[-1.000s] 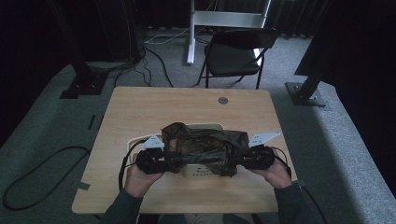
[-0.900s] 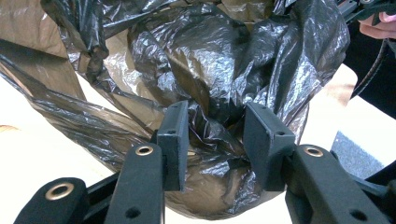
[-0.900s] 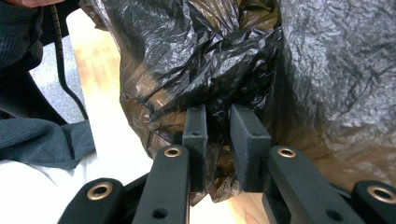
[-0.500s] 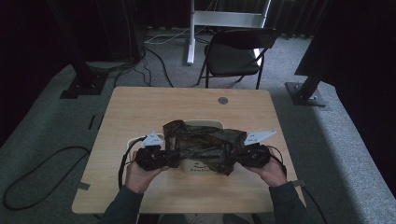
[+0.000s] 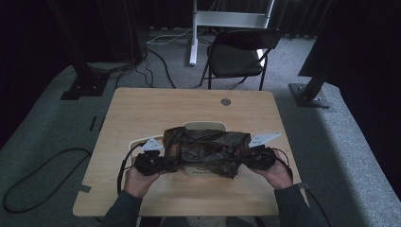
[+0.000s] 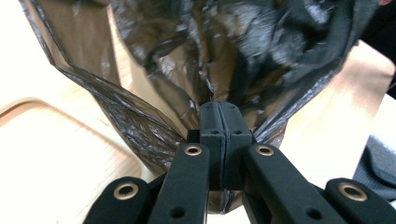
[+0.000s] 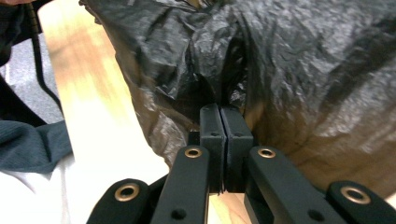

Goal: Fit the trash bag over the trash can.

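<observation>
Both sets of jaws have just snapped closed, the left gripper and the right gripper each pinching an end of the crinkled dark brown plastic bag stretched over the pale wooden board mid-table, so pulling it open looks next.

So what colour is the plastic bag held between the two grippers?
Dark brownish-black, thin and translucent, with a crinkled sheen. The plastic bag shows best in the left gripper view.
</observation>
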### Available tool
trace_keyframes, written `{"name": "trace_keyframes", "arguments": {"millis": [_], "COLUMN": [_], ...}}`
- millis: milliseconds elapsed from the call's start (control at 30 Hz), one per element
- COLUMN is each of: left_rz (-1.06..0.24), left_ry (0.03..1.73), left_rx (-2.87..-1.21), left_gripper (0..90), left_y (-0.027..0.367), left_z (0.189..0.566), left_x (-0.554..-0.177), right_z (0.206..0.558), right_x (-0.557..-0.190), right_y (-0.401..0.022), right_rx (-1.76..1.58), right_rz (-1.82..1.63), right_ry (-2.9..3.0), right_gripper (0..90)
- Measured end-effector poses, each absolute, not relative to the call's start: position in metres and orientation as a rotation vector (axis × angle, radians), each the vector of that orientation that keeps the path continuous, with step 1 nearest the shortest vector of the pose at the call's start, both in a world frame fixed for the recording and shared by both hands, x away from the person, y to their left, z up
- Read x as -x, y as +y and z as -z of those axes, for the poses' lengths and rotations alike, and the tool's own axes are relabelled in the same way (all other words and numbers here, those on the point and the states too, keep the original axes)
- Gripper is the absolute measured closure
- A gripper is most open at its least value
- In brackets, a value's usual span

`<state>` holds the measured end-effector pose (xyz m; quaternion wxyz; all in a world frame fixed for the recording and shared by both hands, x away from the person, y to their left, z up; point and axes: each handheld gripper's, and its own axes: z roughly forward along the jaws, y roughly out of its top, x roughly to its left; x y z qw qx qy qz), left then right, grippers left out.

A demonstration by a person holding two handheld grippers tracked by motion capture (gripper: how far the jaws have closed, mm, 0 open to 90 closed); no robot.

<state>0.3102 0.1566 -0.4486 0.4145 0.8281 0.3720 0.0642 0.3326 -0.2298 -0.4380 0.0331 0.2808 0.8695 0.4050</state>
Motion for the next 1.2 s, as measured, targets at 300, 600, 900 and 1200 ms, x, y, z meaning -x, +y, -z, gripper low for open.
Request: {"name": "trace_keyframes", "arguments": {"millis": [300,600,900,1200], "left_rz": [-0.174,-0.242,-0.333,-0.399], "left_ry": [0.986,0.916,0.899,0.931], "left_rx": [-2.061,-2.007,-1.961,-1.959], "left_gripper": [85.9,66.4,60.2,53.3], "left_y": [0.168,0.177,0.176,0.171], "left_z": [0.451,0.429,0.41,0.404], "left_x": [-0.311,-0.301,-0.305,-0.319], "right_z": [0.44,0.426,0.414,0.418], "right_x": [-0.335,-0.329,-0.326,-0.33], "right_y": [-0.233,-0.239,-0.25,-0.257], "right_rx": [-0.911,-0.861,-0.869,-0.982], "right_rz": [-1.214,-1.303,-1.374,-1.298], "right_ry": [2.668,2.626,2.54,2.429], "right_gripper": [85.0,68.4,60.0,56.6]}}
